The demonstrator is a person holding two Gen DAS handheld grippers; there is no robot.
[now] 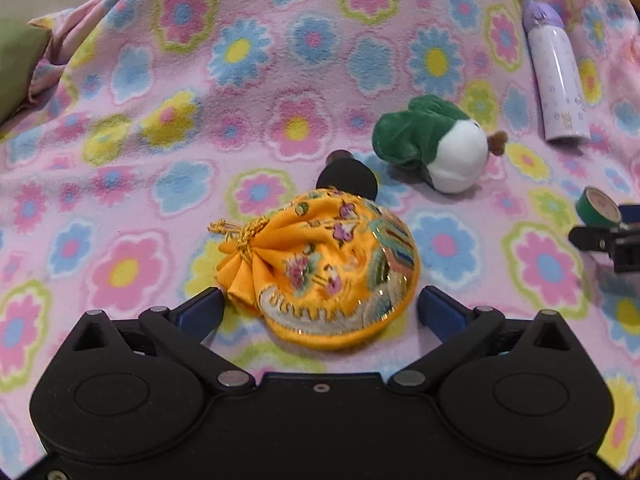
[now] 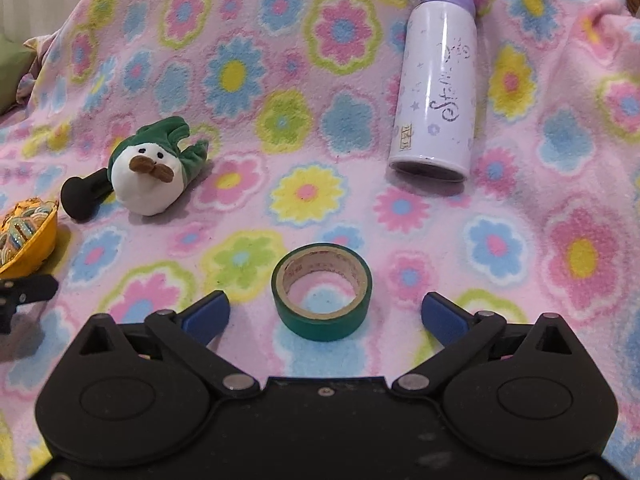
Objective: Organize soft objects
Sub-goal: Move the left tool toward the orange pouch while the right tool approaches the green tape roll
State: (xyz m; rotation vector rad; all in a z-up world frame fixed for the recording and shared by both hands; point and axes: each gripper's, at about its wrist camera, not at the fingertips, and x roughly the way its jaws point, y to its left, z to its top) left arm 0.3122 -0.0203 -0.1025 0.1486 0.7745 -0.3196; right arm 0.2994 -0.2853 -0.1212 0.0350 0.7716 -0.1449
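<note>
My left gripper [image 1: 320, 306] has its fingers spread wide, the orange embroidered drawstring pouch [image 1: 324, 268] lying between them on the floral fleece blanket [image 1: 160, 120], untouched; just behind the pouch sits a black knobbed object [image 1: 347, 178]; right of the pouch lies the green-and-white plush toy [image 1: 434, 148]; my right gripper [image 2: 324, 312] is likewise spread, either side of a green tape roll [image 2: 322, 291]; far right of the pouch lies a purple-capped bottle [image 2: 436, 80].

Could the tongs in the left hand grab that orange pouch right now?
Probably yes. The left tongs stand open with the orange pouch lying between the blue fingers, nothing blocking it on the blanket.
</note>
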